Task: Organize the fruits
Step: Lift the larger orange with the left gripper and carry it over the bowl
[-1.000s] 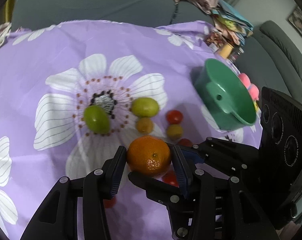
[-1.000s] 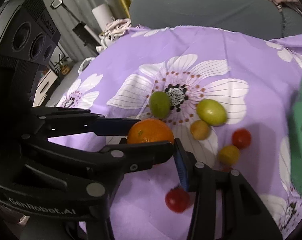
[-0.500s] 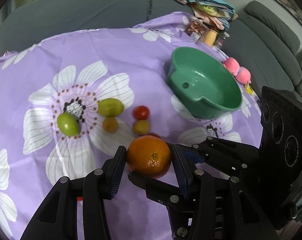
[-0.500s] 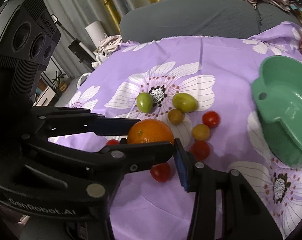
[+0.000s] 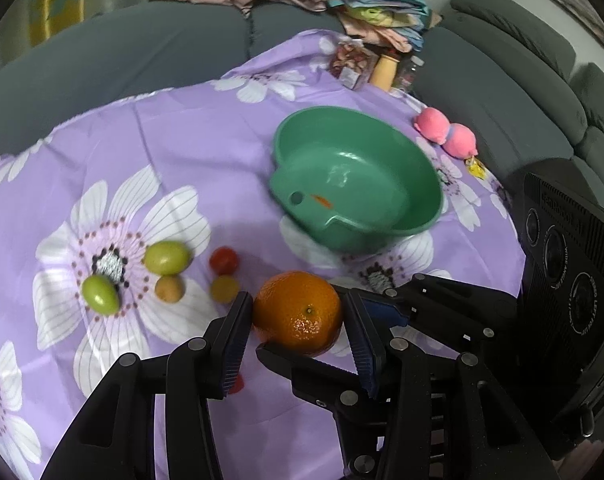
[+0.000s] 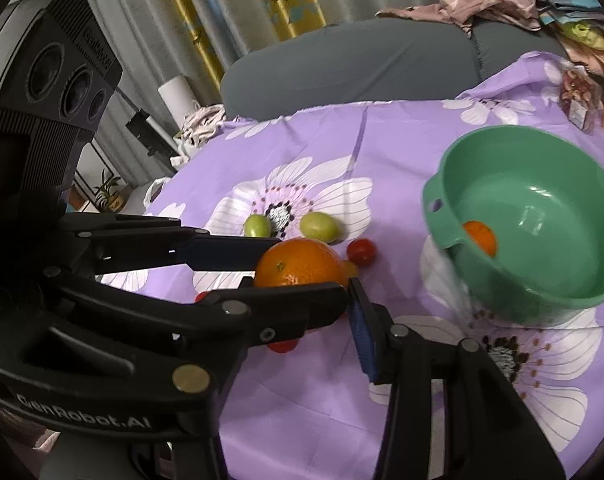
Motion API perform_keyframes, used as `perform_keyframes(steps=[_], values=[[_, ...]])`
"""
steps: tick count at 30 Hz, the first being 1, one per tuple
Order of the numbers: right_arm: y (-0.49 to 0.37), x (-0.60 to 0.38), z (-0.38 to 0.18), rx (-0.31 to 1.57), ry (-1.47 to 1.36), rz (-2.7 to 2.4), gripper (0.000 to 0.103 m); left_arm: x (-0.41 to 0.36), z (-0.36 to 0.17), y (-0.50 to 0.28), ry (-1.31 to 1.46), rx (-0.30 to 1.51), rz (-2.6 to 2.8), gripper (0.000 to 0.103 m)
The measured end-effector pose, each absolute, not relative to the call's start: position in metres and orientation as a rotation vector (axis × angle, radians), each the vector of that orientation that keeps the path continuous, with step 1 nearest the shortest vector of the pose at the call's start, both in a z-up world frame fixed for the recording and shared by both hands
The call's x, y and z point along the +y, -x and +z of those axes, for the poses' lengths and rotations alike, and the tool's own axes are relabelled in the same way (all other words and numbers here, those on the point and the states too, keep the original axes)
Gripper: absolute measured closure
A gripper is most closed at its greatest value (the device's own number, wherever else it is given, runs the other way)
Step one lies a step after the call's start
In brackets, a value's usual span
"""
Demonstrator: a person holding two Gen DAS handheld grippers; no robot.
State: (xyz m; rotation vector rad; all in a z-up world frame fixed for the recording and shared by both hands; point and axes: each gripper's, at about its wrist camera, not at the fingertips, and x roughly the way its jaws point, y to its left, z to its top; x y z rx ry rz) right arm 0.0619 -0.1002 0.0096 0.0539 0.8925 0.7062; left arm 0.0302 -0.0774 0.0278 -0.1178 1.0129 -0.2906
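Note:
A large orange (image 5: 298, 312) hangs above the purple flowered cloth with both grippers shut on it. In the left wrist view my left gripper (image 5: 298, 322) presses its sides, while the right gripper's fingers (image 5: 381, 310) cross in from the right. The right wrist view shows the orange (image 6: 298, 264) between the crossing left gripper's fingers (image 6: 230, 250) and my right gripper (image 6: 302, 282), whose left finger is hidden. The green bowl (image 5: 381, 224) (image 6: 581, 300) stands just beyond, empty but for an orange reflection on its wall.
On the cloth lie two green fruits (image 5: 166, 258) (image 5: 100, 294), two small yellow-brown fruits (image 5: 169, 288) (image 5: 224, 288) and red tomatoes (image 5: 223, 260) (image 6: 361, 251). A pink plush toy (image 5: 445, 132), snack packets (image 5: 351, 64) and a grey sofa (image 5: 501, 92) border the table.
Both grippers have risen and carried the orange from over the fruit cluster toward the green bowl, which now fills more of both views. Neither grip has altered.

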Motion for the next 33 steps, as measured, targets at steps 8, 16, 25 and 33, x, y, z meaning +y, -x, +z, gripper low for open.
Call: perform_keyframes(steps=[8, 16, 25, 33], values=[[-0.061, -0.120, 0.020, 0.847, -0.078, 0.671, 0.057, -0.098, 0.038, -0.035, 0.073, 0.990, -0.318, 0.057], [-0.061, -0.134, 0.023, 0.825, -0.095, 0.650, 0.057, -0.111, 0.043, -0.041, 0.047, 0.983, -0.335, 0.057], [-0.061, -0.144, 0.024, 0.813, -0.103, 0.639, 0.057, -0.119, 0.044, -0.044, 0.033, 0.979, -0.346, 0.057], [-0.064, -0.151, 0.027, 0.798, -0.107, 0.627, 0.057, -0.127, 0.048, -0.047, 0.018, 0.969, -0.354, 0.057]])
